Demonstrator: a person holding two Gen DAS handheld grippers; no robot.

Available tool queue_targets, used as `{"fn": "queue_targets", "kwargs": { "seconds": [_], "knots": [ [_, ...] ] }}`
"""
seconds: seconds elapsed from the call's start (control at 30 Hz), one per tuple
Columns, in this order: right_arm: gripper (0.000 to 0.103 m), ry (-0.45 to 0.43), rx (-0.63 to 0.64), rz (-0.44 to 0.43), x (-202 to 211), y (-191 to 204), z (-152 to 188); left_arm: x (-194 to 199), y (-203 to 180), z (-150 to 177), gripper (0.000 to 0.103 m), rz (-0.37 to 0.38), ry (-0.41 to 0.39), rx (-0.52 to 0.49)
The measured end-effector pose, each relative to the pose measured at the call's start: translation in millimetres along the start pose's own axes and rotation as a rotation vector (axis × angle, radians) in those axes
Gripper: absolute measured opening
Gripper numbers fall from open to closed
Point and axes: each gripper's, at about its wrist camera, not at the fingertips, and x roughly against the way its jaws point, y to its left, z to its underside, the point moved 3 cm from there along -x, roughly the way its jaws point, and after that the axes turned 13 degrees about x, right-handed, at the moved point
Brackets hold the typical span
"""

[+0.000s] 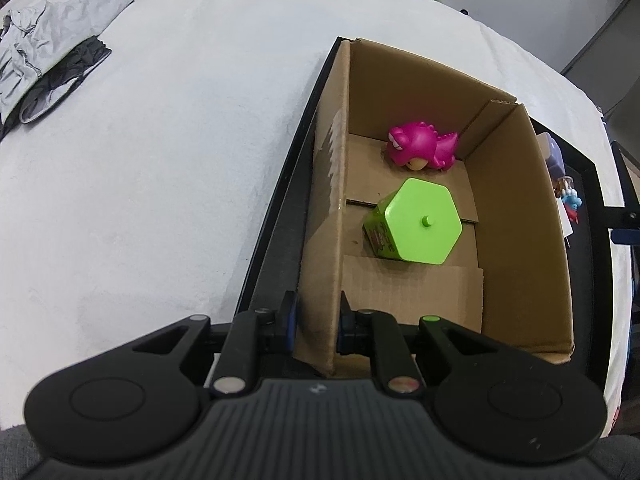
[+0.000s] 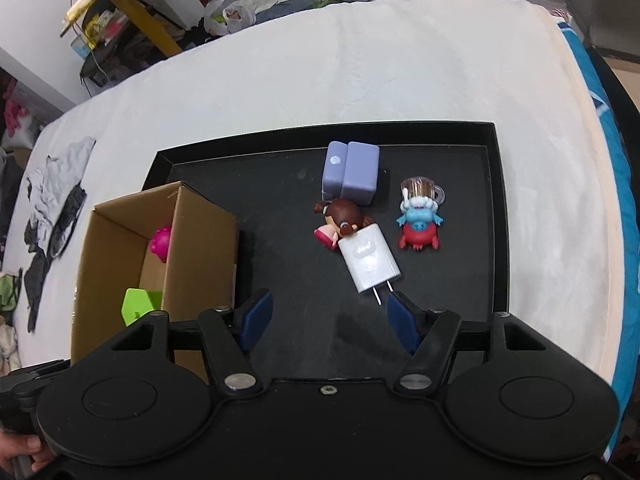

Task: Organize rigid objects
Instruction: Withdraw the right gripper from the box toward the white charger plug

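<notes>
White plug charger at frame centre looks next: right gripper spread before it, left gripper pinching the brown cardboard box wall.

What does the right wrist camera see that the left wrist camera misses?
Only the right wrist view shows the white charger, the brown-haired doll, the whole lilac block, and the open right gripper hanging over the black tray.

Only the left wrist view shows the whole box floor, the full green hexagonal container, and the left gripper closed on the box wall.

Both show the cardboard box, the pink dinosaur, the blue-and-red figure, the grey clothes and the white cover.
</notes>
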Motion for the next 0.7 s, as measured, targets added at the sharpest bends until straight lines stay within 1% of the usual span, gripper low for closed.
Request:
{"fn": "queue_targets", "kwargs": {
  "seconds": [0.17, 0.3, 0.47, 0.7],
  "knots": [
    [0.060, 0.029, 0.036, 0.021, -14.2, 3.6, -8.6, -2.9, 2.6, -0.3, 0.015, 0.021, 0.010, 0.016],
    [0.059, 0.057, 0.062, 0.035, -26.2, 4.5, -11.6, -3.7, 5.7, -0.4, 0.015, 0.034, 0.011, 0.025],
    [0.058, 0.101, 0.086, 0.073, -44.6, 1.9, -14.1, -4.8, 13.1, -2.3, 0.016, 0.061, 0.021, 0.061],
    [0.058, 0.135, 0.118, 0.120, -63.2, 0.0, -18.5, -4.2, 17.0, -1.1, 0.016, 0.083, 0.024, 0.065]
  ]
}}
